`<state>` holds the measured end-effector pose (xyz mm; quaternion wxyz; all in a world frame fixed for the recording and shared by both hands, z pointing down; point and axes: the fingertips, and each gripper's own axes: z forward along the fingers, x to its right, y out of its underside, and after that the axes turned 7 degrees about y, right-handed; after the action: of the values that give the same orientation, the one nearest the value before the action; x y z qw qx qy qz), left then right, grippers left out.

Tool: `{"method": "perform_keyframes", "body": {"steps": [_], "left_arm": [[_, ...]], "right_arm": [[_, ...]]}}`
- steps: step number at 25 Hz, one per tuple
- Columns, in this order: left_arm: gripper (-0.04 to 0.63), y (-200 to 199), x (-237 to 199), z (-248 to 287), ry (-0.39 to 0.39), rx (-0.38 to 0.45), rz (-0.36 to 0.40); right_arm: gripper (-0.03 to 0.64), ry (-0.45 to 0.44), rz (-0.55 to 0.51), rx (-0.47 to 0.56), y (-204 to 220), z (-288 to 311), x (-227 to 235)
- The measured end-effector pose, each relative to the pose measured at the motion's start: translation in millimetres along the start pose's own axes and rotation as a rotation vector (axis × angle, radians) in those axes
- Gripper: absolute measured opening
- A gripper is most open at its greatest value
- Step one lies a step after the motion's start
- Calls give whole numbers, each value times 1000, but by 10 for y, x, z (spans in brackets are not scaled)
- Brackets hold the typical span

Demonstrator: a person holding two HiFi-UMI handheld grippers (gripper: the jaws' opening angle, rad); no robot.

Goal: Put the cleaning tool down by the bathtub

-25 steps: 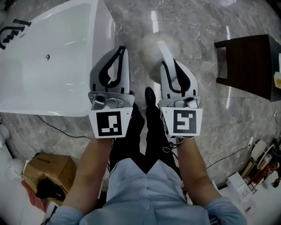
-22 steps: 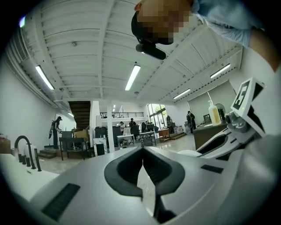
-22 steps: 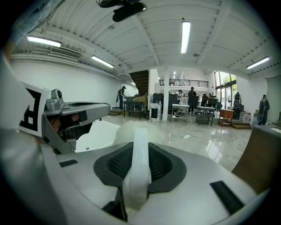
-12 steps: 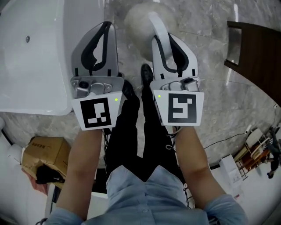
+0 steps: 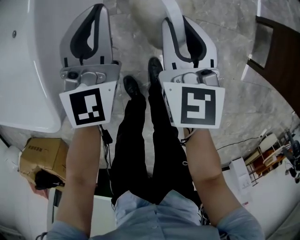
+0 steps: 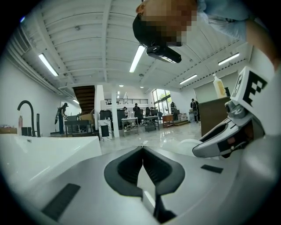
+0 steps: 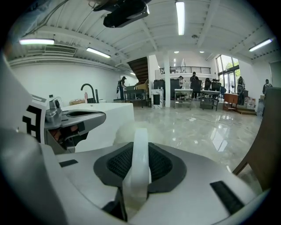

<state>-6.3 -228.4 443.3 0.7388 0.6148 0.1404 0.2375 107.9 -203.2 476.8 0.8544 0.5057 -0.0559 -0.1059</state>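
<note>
The cleaning tool has a white handle and a pale fluffy head, which hangs over the marble floor near the top edge of the head view. My right gripper is shut on that handle; in the right gripper view the handle runs between the dark pads out to the fluffy head. My left gripper is level with it on the left, shut with nothing between its jaws. The white bathtub lies to the left, its rim under the left gripper.
My legs and black shoes stand on the marble floor between the grippers. A dark wooden cabinet is at the right, a cardboard box at the lower left, a cable and a rack at the lower right. A black faucet rises at the tub.
Both grippers have moved forward and up in the head view, side by side. The bathtub and the fluffy head have slid toward the frame's left and top. The right grip on the handle is unchanged.
</note>
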Motion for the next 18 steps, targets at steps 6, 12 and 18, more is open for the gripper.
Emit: {"method": "perform_keyframes", "body": {"steps": [6,12,18], "left_arm": [[17,538,98,203,23,-5,0],[15,960,109,352,26,-4,-13],[15,1422,106,418,38,-23,-27]], "right_arm": [[104,-2,-10,-56,553,230,61],[104,-4,-12,-77,951,439,65],[104,-12,-16,-106,1394,662,-44]]}}
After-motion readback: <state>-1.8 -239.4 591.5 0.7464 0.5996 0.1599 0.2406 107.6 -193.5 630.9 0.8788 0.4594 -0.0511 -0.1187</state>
